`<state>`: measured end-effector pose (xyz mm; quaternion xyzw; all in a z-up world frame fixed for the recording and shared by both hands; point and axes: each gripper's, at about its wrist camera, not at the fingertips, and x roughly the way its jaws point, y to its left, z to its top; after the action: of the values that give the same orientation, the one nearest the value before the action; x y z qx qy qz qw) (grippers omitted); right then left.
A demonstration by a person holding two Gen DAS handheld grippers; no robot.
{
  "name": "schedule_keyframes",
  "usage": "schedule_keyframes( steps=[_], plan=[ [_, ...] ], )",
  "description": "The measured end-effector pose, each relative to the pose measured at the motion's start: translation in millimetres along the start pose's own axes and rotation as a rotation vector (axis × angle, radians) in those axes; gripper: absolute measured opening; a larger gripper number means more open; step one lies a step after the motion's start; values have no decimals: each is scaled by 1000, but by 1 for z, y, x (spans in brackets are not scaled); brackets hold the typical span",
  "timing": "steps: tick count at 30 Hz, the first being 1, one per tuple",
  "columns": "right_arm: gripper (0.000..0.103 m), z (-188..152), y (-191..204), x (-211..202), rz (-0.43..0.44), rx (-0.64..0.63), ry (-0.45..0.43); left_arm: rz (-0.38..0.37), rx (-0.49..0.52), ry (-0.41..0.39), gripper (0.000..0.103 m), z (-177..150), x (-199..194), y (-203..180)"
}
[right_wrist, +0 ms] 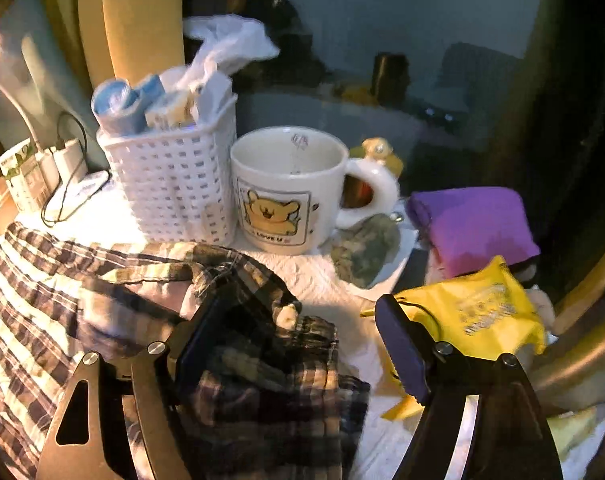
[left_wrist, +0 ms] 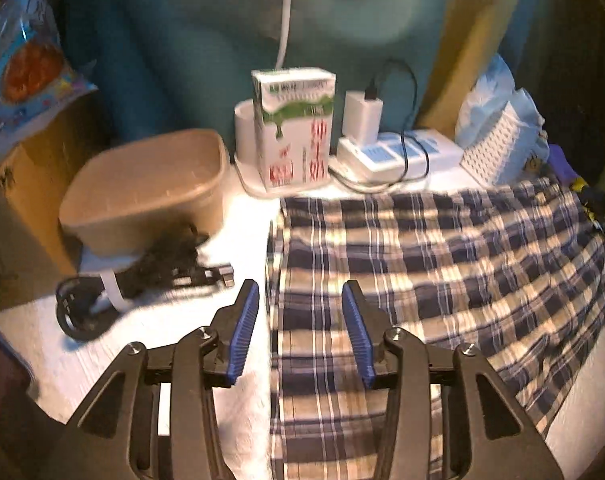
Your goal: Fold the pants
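Observation:
Blue-and-white plaid pants (left_wrist: pixel 442 260) lie spread flat on the white table cover, with a straight left edge running toward the camera. My left gripper (left_wrist: pixel 300 292) hovers open over that edge, its blue pads (left_wrist: pixel 244 324) apart, and the cloth lies below them, not pinched. In the right wrist view the pants (right_wrist: pixel 42 280) stretch to the left, and one end lies bunched and rumpled (right_wrist: pixel 270 360). My right gripper (right_wrist: pixel 298 316) stands wide open over that bunched end. Its left finger rests against the folds and its right finger (right_wrist: pixel 402 352) is off the cloth.
Left of the pants are a beige tub (left_wrist: pixel 150 184) and a black cable bundle (left_wrist: pixel 142 276); behind them a milk carton (left_wrist: pixel 294 128) and a charger (left_wrist: pixel 398 152). Near the right gripper stand a white basket (right_wrist: pixel 170 184), a bear mug (right_wrist: pixel 290 188), purple cloth (right_wrist: pixel 470 224) and a yellow bag (right_wrist: pixel 474 312).

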<state>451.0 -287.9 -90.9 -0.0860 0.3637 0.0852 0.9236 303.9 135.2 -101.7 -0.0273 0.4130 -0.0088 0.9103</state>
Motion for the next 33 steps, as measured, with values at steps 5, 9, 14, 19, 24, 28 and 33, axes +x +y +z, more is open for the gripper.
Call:
schedule_keyframes(
  steps=[5,9,14,19,24,28,33],
  plan=[
    [79,-12,-3,-24,17,14,-19,-87,-49,-3,43,5,15,7],
    [79,-28,-7,-38,13,26,-28,-100,-21,14,43,17,31,2],
    [79,-40,-13,-41,16,63,-18,-63,-28,65,40,22,48,0],
    [79,-43,-14,-38,31,69,-8,-98,-18,102,0,17,57,-2],
    [79,-43,-6,-39,52,56,-13,-41,-22,85,0,8,43,5],
    [79,-46,0,-43,70,50,-15,45,-13,61,0,3,32,17],
    [79,-51,9,-45,85,40,-4,60,-51,89,1,5,35,24]
  ],
)
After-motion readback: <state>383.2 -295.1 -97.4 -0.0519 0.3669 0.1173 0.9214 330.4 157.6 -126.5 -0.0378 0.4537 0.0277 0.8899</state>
